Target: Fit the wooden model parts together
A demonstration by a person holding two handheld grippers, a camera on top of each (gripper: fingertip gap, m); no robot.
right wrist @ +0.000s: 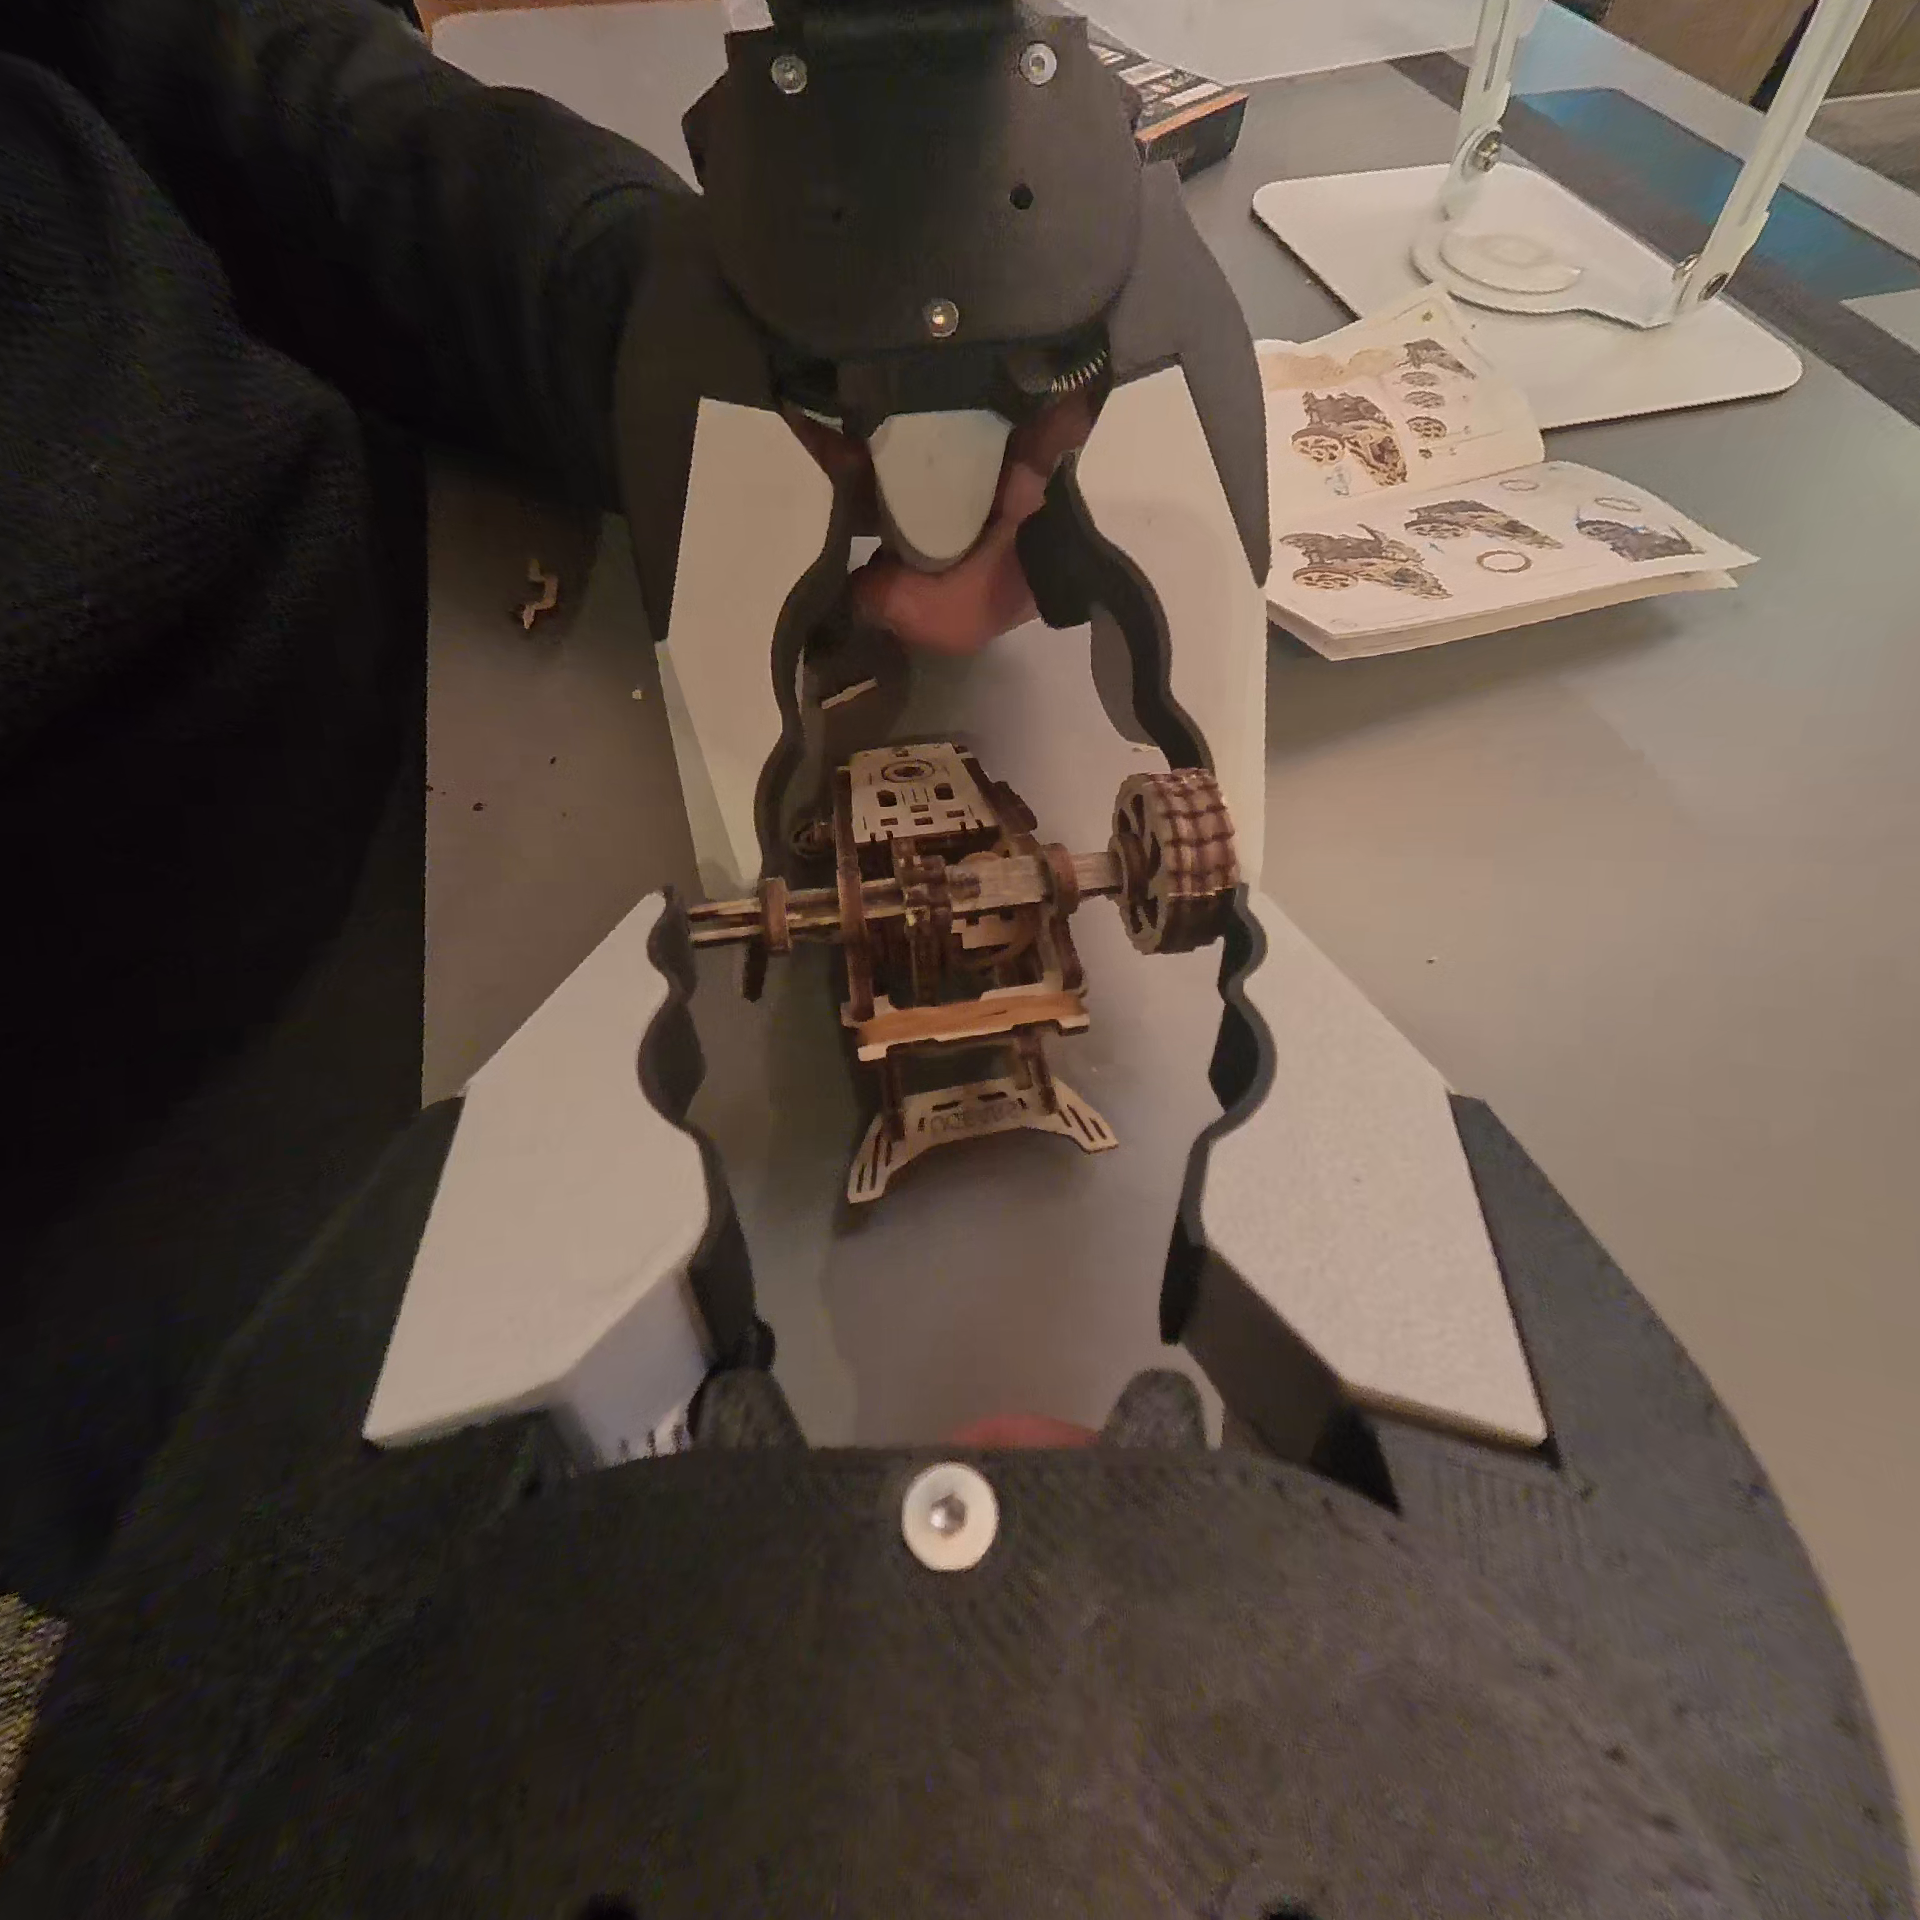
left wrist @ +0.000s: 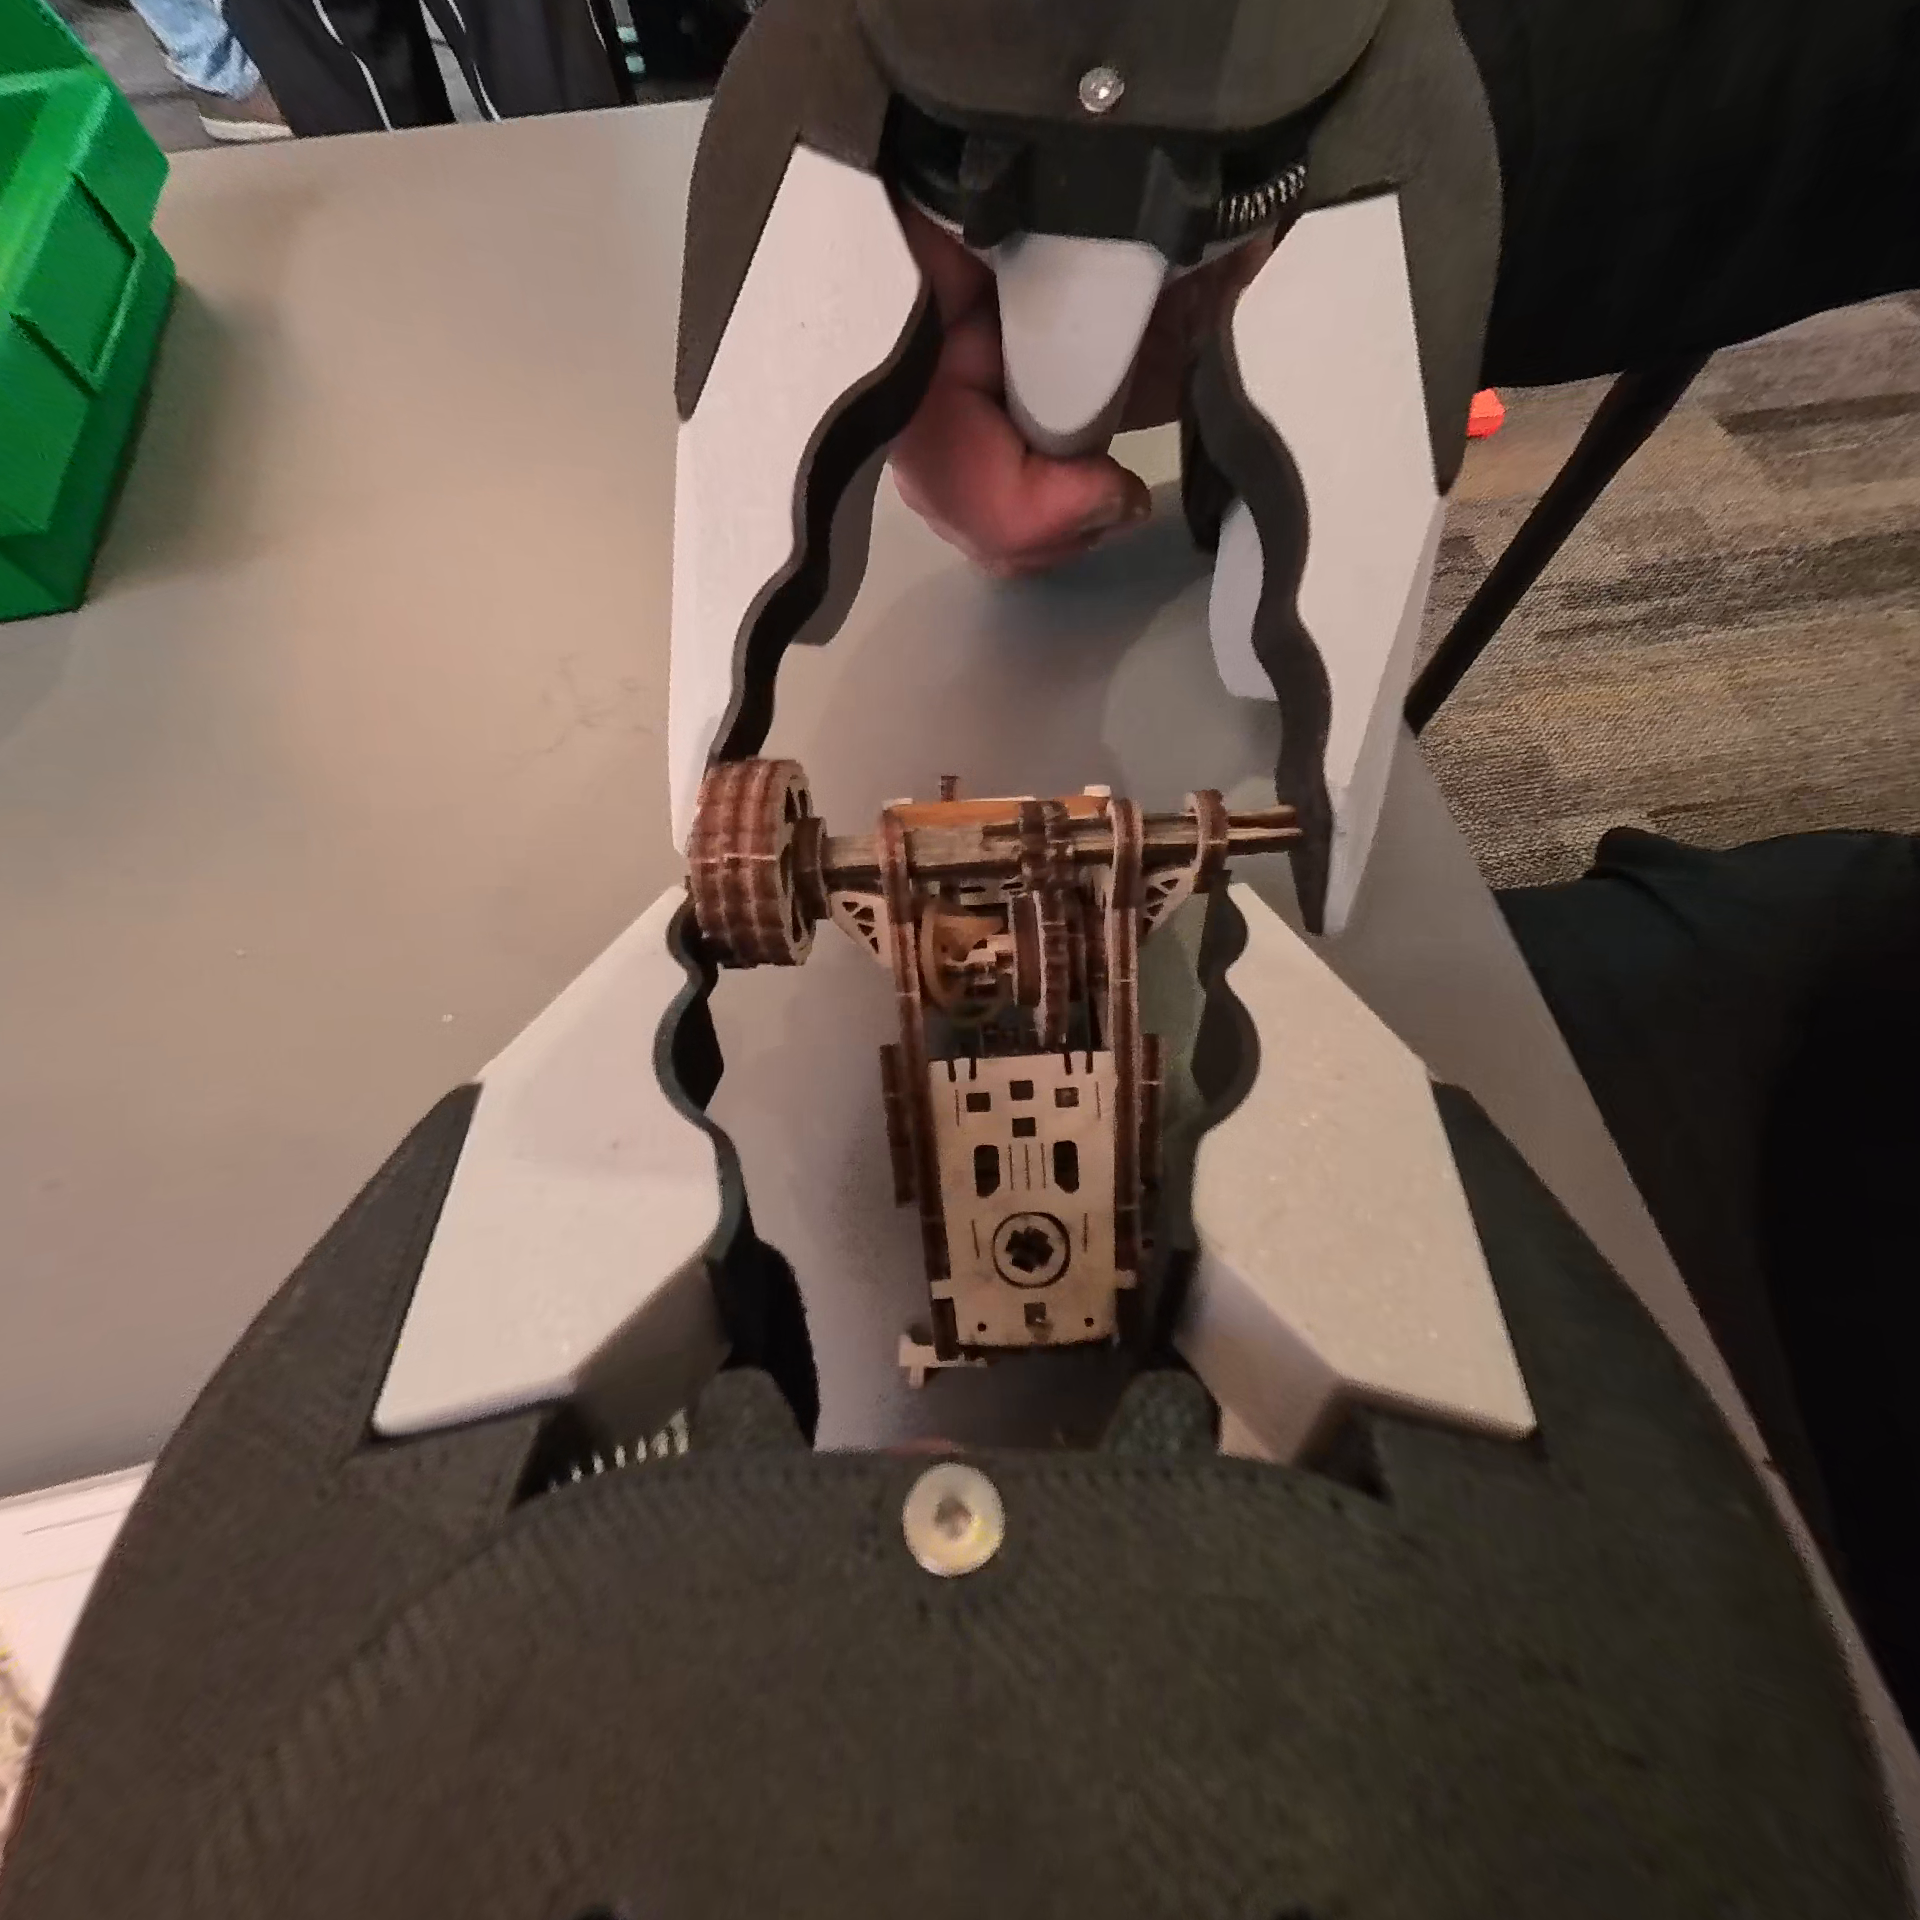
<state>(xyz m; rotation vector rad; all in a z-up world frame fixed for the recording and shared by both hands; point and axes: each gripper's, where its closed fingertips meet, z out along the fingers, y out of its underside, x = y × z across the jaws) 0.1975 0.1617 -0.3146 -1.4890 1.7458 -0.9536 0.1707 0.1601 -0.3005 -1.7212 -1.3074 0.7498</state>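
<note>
Nearest in the left wrist view, the left tool (left wrist: 961, 935) is spread open, its fingers flanking the wooden model (left wrist: 1003, 1049) without gripping it. The model lies on the grey counter (left wrist: 364, 727), between the two facing tools. Its axle (left wrist: 1039, 836) runs crosswise, with a wheel (left wrist: 750, 865) on one end. The right tool (right wrist: 961, 925) is also open, one fingertip at the wheel, the other at the bare axle end; whether they touch is unclear. Farther off lie an open instruction booklet (right wrist: 1455, 488) and a green bin (left wrist: 62, 343).
</note>
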